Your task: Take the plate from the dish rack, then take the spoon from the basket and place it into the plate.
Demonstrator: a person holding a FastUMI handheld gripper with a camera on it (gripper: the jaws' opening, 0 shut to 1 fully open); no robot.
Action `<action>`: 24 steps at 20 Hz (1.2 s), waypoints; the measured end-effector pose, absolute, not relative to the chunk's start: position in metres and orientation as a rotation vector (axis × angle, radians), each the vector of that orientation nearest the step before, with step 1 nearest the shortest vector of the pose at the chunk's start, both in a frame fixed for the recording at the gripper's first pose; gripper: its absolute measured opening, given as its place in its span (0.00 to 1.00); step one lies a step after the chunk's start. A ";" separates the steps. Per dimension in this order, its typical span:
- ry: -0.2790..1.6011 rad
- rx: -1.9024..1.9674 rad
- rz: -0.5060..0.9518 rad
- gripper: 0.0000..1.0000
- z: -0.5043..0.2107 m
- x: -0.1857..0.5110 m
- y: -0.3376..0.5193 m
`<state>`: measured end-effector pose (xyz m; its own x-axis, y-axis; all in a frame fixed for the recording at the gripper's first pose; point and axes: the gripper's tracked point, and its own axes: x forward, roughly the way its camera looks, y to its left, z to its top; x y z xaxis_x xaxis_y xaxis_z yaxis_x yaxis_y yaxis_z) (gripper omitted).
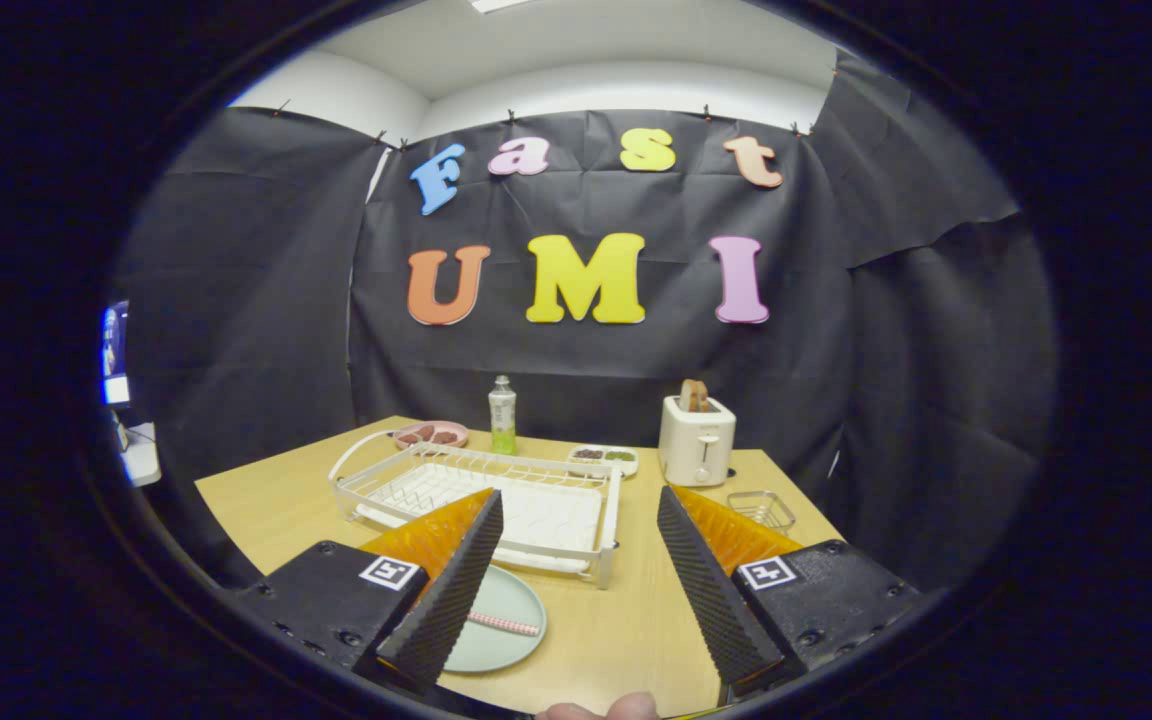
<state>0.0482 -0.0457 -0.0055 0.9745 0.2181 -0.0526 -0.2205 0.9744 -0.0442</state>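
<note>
Lying on plate, spoon, tool open

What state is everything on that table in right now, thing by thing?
gripper: open, holding nothing
plate: flat on the table, in front of the dish rack
spoon: lying on the plate
dish rack: no dishes in it
toaster: upright, bread sticking out of the top
bottle: standing upright, capped
wire basket: beside the toaster, looks empty
</note>
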 end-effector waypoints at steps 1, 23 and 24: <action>0.035 -0.046 0.215 1.00 -0.007 0.038 -0.049; -0.080 -0.024 0.039 1.00 -0.005 -0.053 -0.032; -0.069 -0.016 0.048 1.00 -0.007 -0.053 -0.029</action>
